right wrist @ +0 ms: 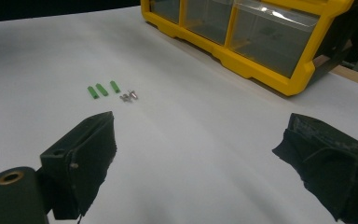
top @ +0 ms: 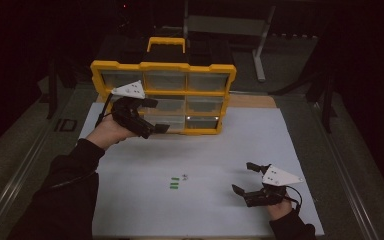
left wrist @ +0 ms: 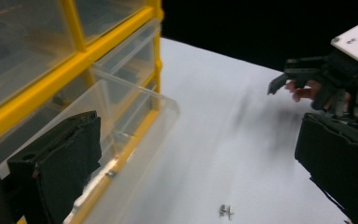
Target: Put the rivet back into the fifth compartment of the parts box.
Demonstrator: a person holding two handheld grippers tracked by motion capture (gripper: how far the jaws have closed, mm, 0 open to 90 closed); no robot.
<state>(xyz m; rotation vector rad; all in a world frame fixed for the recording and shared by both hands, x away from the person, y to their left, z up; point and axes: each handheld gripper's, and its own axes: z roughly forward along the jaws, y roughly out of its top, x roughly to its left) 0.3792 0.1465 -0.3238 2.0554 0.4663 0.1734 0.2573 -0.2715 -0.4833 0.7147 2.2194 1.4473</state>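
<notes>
My left gripper [top: 152, 116] is spread wide at the clear drawer [left wrist: 121, 126]; right gripper [top: 244, 177] wide, empty. Pulling crooked could jam that drawer, I reckon.

The organiser box [top: 163, 94] has a glossy yellow plastic frame, and its drawers [left wrist: 121, 116] are clear, smooth plastic with a slight sheen. In front of the box, the table sheet [top: 220, 150] looks like matt white paper. On it lie small green pieces [right wrist: 102, 89] of dull plastic beside tiny shiny metal screws [right wrist: 129, 96]. The gripper pads [right wrist: 93, 154] look black, rough and matt.
</notes>
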